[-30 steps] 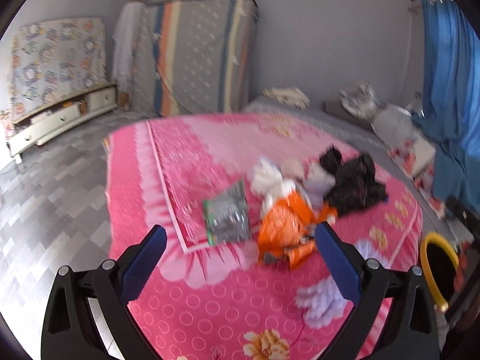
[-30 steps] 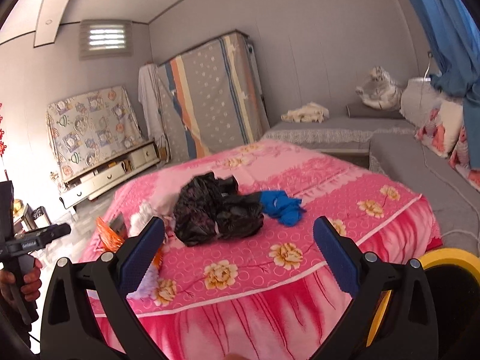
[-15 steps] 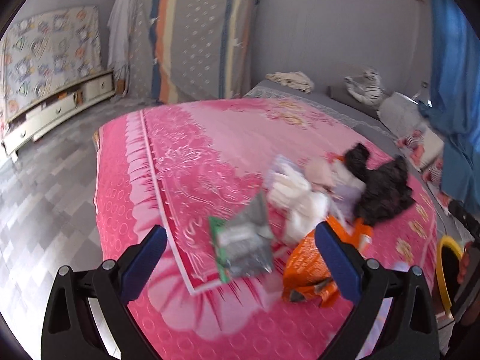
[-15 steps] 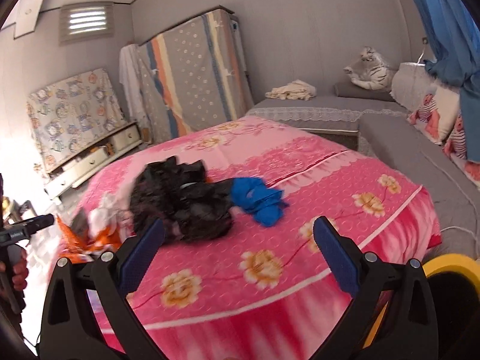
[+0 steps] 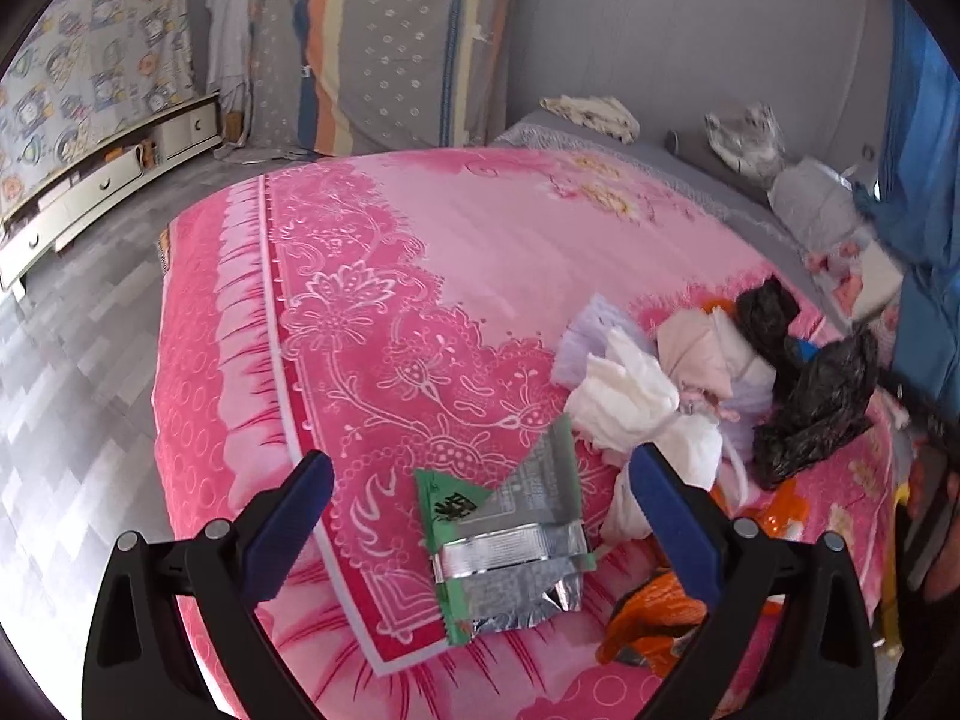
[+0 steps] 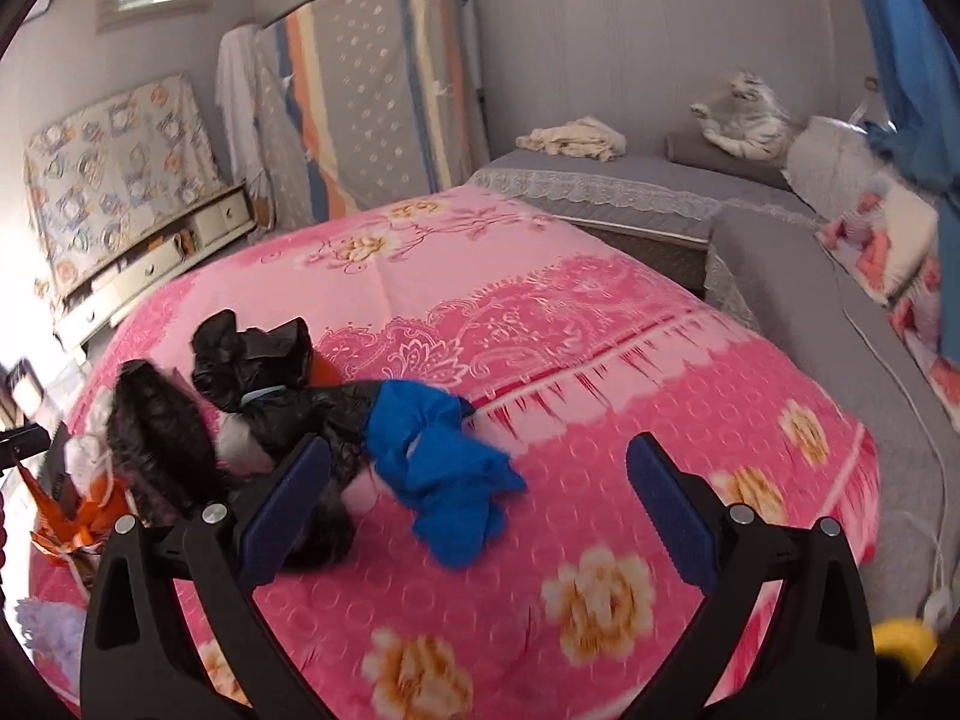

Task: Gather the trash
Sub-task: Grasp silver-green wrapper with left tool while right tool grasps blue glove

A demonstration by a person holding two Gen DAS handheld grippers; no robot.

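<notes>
Right now both of your grippers are spread wide and hold nothing: your left gripper (image 5: pixel 483 495) hovers over the foil snack wrapper (image 5: pixel 510 546), your right gripper (image 6: pixel 480 486) over the crumpled blue plastic bag (image 6: pixel 444 468). All the trash lies in a loose heap on the pink bedspread (image 5: pixel 372 312), toward the near side of the bed, with the wrapper just beside white crumpled tissue (image 5: pixel 636 402), an orange wrapper (image 5: pixel 654 624) and black plastic bags (image 5: pixel 810 402). Expect everything here to be very light, soft and springy; the foil looks slick and flat, so it will likely slide under a shallow pinch. Take it by its raised, creased lower edge rather than the flat face, and bite the blue bag at its bunched middle, where the folds give bulk. The bedding is soft too, so you risk catching the cover along with the trash. You have plenty of open bedspread beyond the heap, toward the far side, but the wrapper sits near the bed's edge, so a push could tip it to the floor.
</notes>
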